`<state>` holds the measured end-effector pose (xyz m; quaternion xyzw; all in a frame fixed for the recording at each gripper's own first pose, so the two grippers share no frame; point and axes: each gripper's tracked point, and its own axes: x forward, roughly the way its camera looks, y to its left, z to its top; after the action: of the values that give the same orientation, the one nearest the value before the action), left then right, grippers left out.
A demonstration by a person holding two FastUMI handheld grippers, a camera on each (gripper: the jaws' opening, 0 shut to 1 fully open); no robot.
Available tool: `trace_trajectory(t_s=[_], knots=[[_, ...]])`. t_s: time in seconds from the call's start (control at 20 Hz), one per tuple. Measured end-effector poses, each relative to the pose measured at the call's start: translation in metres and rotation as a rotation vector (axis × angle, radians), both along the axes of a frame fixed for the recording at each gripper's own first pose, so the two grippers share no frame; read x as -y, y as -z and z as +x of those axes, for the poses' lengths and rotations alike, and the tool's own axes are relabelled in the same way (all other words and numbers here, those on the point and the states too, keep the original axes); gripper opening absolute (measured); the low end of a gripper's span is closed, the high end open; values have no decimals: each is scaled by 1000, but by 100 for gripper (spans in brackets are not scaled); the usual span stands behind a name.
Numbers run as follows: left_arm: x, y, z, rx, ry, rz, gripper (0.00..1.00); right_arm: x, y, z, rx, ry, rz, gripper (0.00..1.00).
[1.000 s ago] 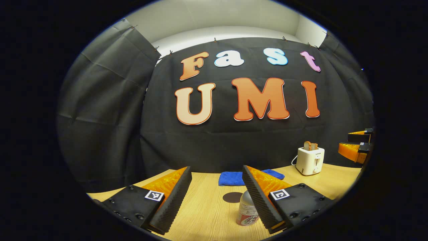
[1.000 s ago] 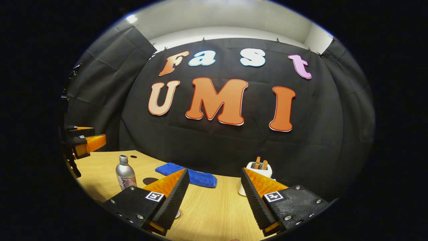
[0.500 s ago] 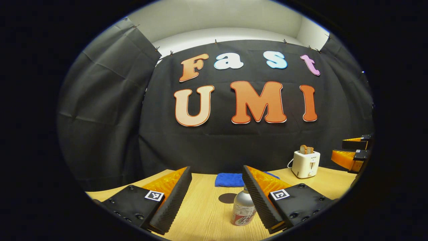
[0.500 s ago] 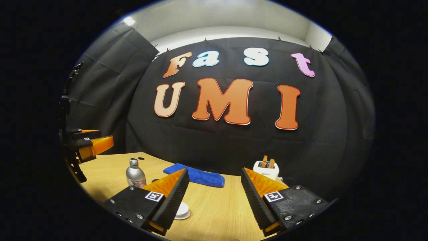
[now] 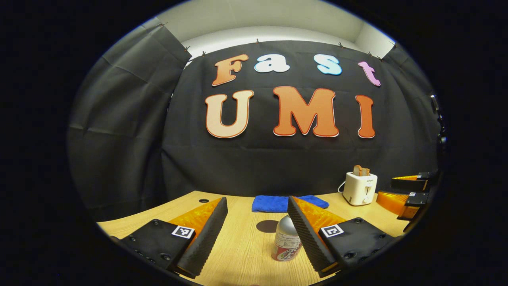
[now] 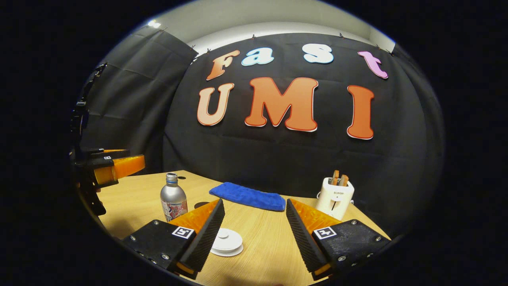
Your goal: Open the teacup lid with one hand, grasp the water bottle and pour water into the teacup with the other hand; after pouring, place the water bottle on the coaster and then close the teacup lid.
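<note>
1. Hovering low over the near edge of the tabletop [image 6: 262, 250], the right gripper [image 6: 254, 234] has its fingers spread wide with nothing between them; the white teacup lid [image 6: 226, 241] sits just ahead, partly behind the left-hand finger.
2. Glazed and probably ceramic, the lid looks hard, slick and chip-prone; its small raised knob is the likely hold, and a light, centred pinch seems wise. The teacup below is too hidden to tell what it contains.
3. Poised in the left gripper view, the left gripper [image 5: 257, 232] is likewise wide apart and empty, the water bottle [image 5: 286, 238] standing upright on the tabletop just inside its right-hand finger; whether they touch cannot be told.
4. Silver and metallic, the bottle appears stiff, smooth and slippery. Its wider labelled body looks the safer grip, not the tapering shoulder. The right gripper view shows its narrow neck and mouth; how full it is cannot be seen, so its weight is a guess.
5. Lying flat just behind the bottle, the dark round coaster [image 5: 266, 226] waits empty.
6. Spread toward the far edge is a blue cloth [image 6: 248, 196].
7. Standing near the far right corner, a white toaster [image 6: 336, 198] holds two slices of toast [image 6: 339, 178] upright in its slots.
</note>
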<state>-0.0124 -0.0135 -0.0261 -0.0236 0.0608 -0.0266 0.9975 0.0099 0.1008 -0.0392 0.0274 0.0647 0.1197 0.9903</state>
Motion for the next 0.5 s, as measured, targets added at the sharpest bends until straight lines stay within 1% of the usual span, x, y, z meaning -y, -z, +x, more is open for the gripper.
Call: trace_trajectory(t_s=[0.05, 0.2, 0.35, 0.5], knots=[[-1, 2, -1, -3, 4, 1, 100, -6, 7, 0, -13, -20, 5, 94], [-4, 5, -4, -14, 3, 15, 100, -21, 24, 4, -52, -57, 23, 94], [-14, 3, -7, -6, -15, 36, 100, -29, 45, 10, -93, -73, -18, 93], [-11, 8, -8, -14, -4, 35, 100, -40, 68, 12, -146, -105, -31, 93]])
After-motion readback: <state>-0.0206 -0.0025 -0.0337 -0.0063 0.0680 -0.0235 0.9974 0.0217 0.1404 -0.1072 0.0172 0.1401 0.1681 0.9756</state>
